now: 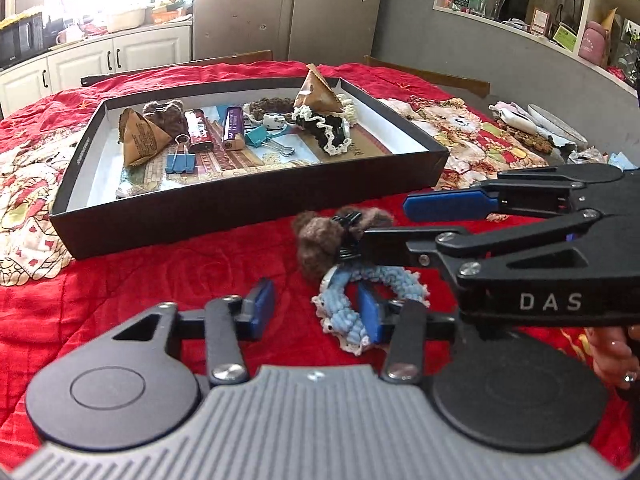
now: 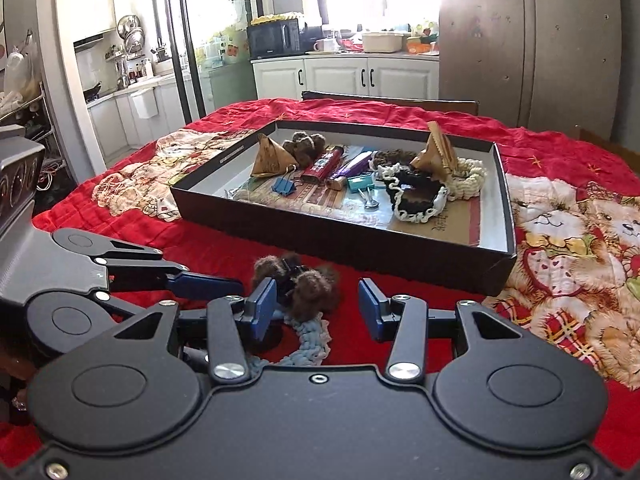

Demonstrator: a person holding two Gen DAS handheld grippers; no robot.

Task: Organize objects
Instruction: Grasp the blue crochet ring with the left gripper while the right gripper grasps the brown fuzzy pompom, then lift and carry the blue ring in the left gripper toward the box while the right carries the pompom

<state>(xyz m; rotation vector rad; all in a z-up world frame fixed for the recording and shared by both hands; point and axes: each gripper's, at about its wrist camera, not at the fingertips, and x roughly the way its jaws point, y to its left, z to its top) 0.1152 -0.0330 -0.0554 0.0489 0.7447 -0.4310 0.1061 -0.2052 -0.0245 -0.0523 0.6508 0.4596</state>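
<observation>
A brown fuzzy hair clip (image 1: 326, 236) and a light blue crocheted scrunchie (image 1: 348, 304) lie together on the red cloth in front of a black shallow box (image 1: 248, 208). My left gripper (image 1: 316, 306) is open; its right finger rests inside the scrunchie's ring. My right gripper (image 2: 318, 300) is open around the clip (image 2: 308, 292) and scrunchie (image 2: 308, 340). It shows in the left wrist view (image 1: 400, 224) reaching in from the right, jaws apart over the clip.
The box (image 2: 352, 252) holds two paper-wrapped pyramids, two lighters, blue and teal binder clips, a brown fuzzy clip and several scrunchies. A bear-print cloth (image 2: 568, 248) lies right of the box. Clutter and a dish (image 1: 548, 124) sit far right.
</observation>
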